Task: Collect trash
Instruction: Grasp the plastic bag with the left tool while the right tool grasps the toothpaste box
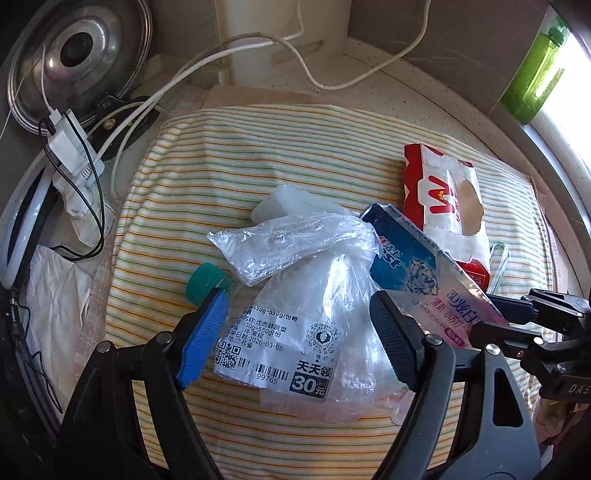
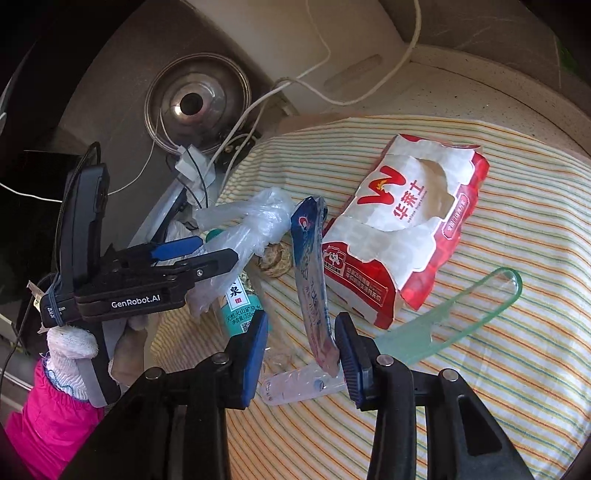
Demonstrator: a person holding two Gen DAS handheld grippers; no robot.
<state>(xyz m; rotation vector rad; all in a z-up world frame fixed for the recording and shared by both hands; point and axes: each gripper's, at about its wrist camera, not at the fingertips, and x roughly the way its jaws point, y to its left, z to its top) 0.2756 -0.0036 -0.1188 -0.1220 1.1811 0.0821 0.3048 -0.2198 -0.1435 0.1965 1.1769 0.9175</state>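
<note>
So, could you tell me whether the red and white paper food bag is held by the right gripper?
No, the red and white paper food bag lies on the striped cloth, apart from the right gripper.

Speckled counter (image 1: 424,85), striped cloth (image 1: 295,147), grey wall (image 1: 461,33), sunlit window (image 1: 580,122).

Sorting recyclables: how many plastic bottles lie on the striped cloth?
2: a green-capped bottle under the clear bag, and a crushed clear bottle just before the right claw. The bag may hide more.
</note>
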